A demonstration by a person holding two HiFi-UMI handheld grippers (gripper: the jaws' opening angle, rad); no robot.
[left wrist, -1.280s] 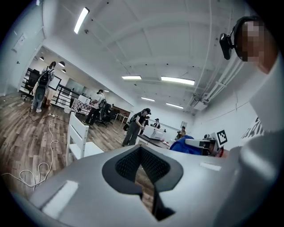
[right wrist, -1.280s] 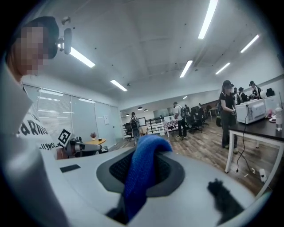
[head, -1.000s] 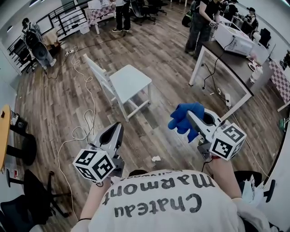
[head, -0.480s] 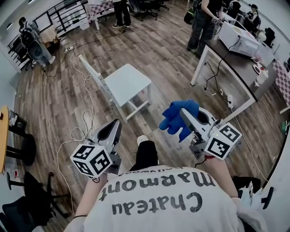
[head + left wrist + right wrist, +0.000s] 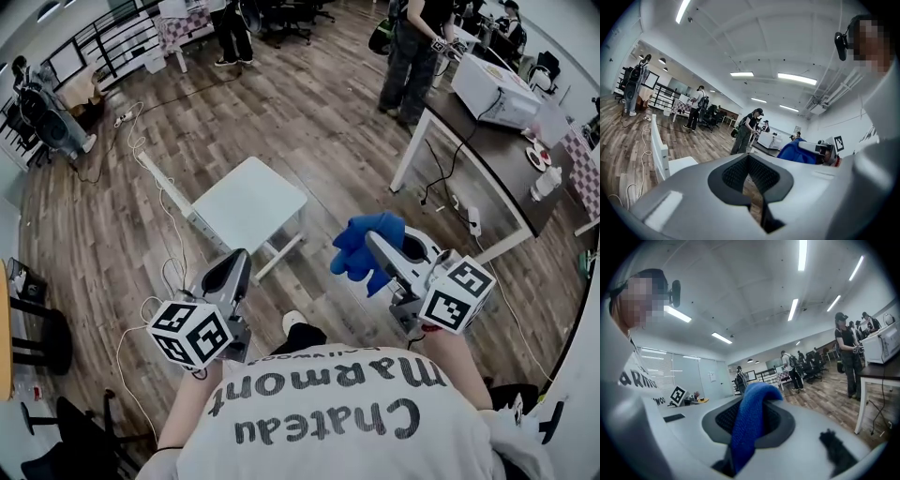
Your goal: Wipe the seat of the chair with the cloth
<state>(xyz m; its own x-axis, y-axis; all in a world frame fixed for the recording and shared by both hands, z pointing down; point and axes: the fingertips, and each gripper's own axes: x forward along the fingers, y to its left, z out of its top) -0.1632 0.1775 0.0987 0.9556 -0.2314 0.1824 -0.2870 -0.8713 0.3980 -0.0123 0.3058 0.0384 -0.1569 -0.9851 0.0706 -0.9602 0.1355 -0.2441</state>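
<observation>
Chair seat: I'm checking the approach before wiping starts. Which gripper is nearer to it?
Left. The left gripper, shut and empty, hovers just short of the near edge of the chair. The right gripper, shut on the blue cloth, is farther off to its right.

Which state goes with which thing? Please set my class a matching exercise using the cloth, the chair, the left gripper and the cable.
1 cloth
2 chair
3 left gripper
4 cable

a shut, nothing between the jaws
b thin, white, snaking beside the chair
c blue, clamped in the right gripper
d upright, seat bare

Pairs: 1-c, 2-d, 3-a, 4-b
</observation>
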